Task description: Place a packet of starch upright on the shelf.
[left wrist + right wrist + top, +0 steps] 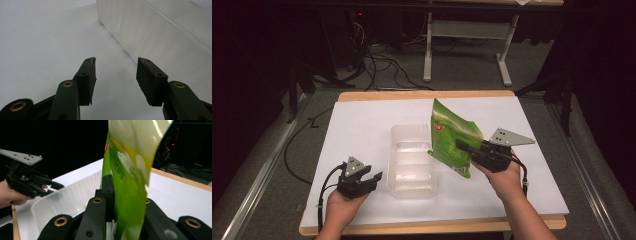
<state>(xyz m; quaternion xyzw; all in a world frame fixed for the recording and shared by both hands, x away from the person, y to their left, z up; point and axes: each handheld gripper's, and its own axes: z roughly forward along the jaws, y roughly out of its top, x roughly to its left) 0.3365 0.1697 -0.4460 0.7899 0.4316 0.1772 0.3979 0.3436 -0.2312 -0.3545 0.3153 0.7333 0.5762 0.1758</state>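
Note:
A green snack bag (pixel 453 137) hangs tilted above the right rim of a clear plastic tray (pixel 410 186), lifted off the white board. My right gripper (pixel 466 146) is shut on the bag's lower part; in the right gripper view the bag (pixel 130 170) rises between the two black jaws of that gripper (pixel 126 202). My left gripper (pixel 373 178) rests near the tray's front left corner, open and holding nothing. In the left gripper view its fingertips (pixel 90 67) stand apart over the white surface, with the tray's wall (pixel 150 32) just ahead to the right.
The white board (pixel 357 125) lies on a wooden table. Behind it stand a metal desk frame (pixel 467 45) and loose cables (pixel 382 65) on the floor. In the right gripper view the left gripper (pixel 53 185) and a hand show beyond the tray (pixel 65 202).

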